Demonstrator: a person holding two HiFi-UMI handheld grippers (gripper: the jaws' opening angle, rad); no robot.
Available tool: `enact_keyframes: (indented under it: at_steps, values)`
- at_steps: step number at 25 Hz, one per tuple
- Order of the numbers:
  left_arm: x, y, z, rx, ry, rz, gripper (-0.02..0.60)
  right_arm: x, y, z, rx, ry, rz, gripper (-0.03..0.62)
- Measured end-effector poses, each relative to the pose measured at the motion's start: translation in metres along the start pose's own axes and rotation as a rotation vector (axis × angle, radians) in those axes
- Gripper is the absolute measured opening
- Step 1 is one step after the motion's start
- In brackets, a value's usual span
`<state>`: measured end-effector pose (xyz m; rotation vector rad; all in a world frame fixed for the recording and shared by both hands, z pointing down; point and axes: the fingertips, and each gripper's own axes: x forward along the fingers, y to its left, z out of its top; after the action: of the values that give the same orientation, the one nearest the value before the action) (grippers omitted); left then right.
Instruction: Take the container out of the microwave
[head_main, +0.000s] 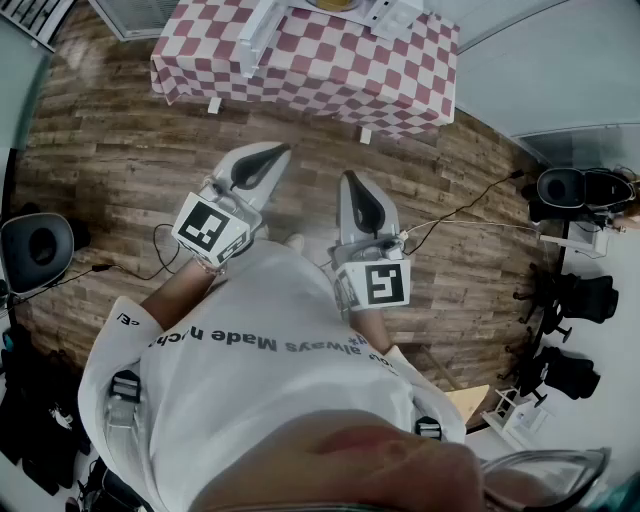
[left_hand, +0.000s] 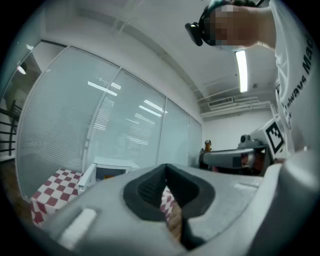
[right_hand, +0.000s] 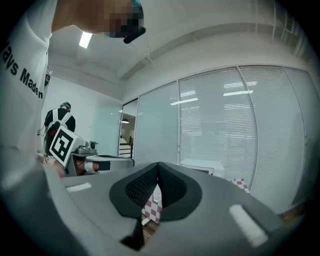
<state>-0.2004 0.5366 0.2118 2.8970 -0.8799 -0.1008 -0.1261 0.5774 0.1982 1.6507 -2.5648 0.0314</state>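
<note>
A white microwave stands on a table with a red-and-white checked cloth at the top of the head view; its door hangs open. It shows again as the microwave and the microwave in the two gripper views. The container inside cannot be made out. My left gripper and right gripper are held level in front of my chest, well short of the table. Both are shut with nothing between the jaws. The left gripper and right gripper have their black pads meeting.
Wood-plank floor lies between me and the table. A black cable runs across the floor at right. Black office chairs stand at the right edge, a black round object at the left. Glass walls with blinds back the table.
</note>
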Motion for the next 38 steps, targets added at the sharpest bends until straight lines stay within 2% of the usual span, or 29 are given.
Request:
enact_keyframes:
  at_steps: [12,23,32,38]
  values:
    - [-0.016,0.015,-0.004,-0.003,0.011,-0.027,0.003,0.015,0.008,0.001,0.013,-0.016,-0.048,0.002]
    - [-0.018,0.031,-0.007,-0.021,0.007,-0.014,0.003,0.035,0.015,0.001,0.005,-0.009,-0.011,0.0]
    - [0.013,0.047,-0.006,-0.025,0.007,-0.009,0.003,0.055,-0.014,0.0,0.019,-0.013,-0.008,0.0]
    - [0.052,0.063,-0.007,-0.028,0.009,-0.005,0.003,0.08,-0.05,-0.002,0.022,-0.009,0.002,0.001]
